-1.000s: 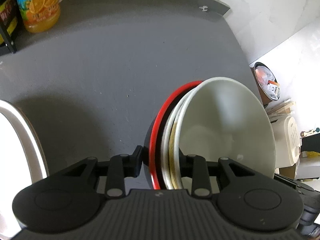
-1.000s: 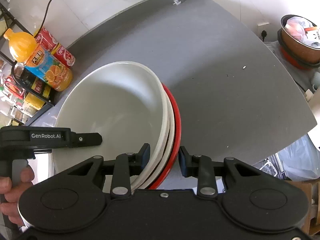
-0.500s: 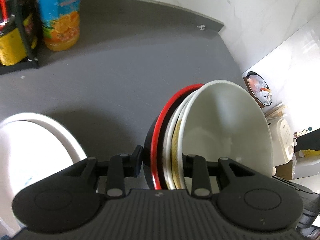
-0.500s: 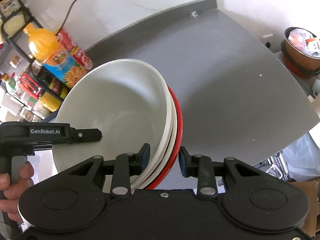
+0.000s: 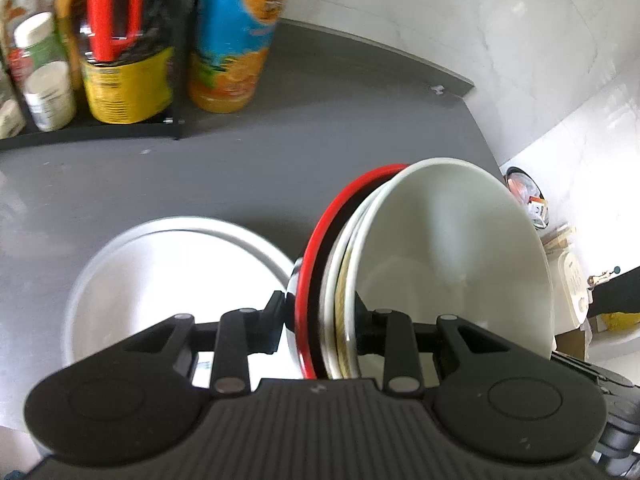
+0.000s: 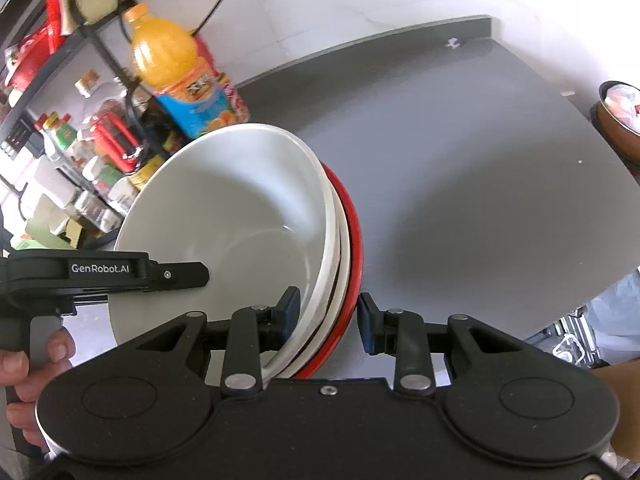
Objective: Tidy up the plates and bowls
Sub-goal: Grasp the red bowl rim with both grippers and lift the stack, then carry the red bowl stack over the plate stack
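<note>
A nested stack of bowls (image 5: 448,264) hangs tilted above the grey counter (image 5: 280,152). A red-rimmed black bowl (image 5: 316,248) is outermost and white bowls sit inside it. My left gripper (image 5: 322,316) is shut on the stack's rim. My right gripper (image 6: 326,312) straddles the opposite rim of the stack of bowls (image 6: 240,216), clamped on it, and the left gripper's finger (image 6: 176,275) reaches over the white bowl. A white plate (image 5: 160,272) lies flat on the counter under the left gripper.
An orange juice bottle (image 5: 236,40) and a black rack (image 5: 100,60) of jars and bottles stand at the counter's back left. The counter (image 6: 480,160) ends at the right, with a filled pot (image 6: 620,120) beyond. A hand (image 6: 24,364) grips the left handle.
Both grippers have carried the stack of bowls left and back toward the rack. The white plate has come fully into view beneath the left gripper, and the juice bottle looms closer.
</note>
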{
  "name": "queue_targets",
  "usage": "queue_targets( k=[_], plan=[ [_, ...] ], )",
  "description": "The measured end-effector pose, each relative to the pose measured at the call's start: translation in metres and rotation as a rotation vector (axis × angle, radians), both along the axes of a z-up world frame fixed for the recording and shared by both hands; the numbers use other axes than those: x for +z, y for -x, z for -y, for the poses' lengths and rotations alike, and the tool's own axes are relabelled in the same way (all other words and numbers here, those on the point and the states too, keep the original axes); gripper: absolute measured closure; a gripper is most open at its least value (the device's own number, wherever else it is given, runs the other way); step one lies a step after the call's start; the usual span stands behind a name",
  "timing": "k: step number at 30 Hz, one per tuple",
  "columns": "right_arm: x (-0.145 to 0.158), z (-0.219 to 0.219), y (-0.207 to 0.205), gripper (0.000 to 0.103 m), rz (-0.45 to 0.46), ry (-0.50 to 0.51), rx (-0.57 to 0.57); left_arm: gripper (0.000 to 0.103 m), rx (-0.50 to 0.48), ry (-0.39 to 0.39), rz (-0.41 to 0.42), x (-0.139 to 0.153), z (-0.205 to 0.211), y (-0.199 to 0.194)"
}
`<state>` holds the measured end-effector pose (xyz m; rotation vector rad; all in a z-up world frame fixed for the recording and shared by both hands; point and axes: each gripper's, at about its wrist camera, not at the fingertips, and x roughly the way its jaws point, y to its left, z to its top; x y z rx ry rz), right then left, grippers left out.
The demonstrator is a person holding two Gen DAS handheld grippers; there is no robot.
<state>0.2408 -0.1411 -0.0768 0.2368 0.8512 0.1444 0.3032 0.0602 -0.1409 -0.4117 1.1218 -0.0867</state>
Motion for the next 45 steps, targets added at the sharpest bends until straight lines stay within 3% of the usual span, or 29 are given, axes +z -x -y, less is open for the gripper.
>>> queue_targets(
  k=[17, 28, 41, 45],
  plan=[
    [-0.007, -0.065, 0.016, 0.073, -0.016, 0.021, -0.004, 0.073, 0.024, 0.024, -0.008, -0.008, -0.069, 0.028],
    [-0.020, -0.094, 0.001, 0.073, -0.062, 0.034, 0.035, 0.073, 0.067, 0.029, -0.049, -0.022, -0.100, 0.032],
    [-0.029, -0.113, -0.015, 0.072, -0.131, 0.057, 0.048, 0.072, 0.071, 0.006, -0.115, -0.034, -0.107, 0.023],
    [-0.032, -0.113, -0.015, 0.072, -0.112, 0.029, 0.013, 0.069, 0.050, -0.013, -0.092, -0.032, -0.105, 0.024]
  ],
)
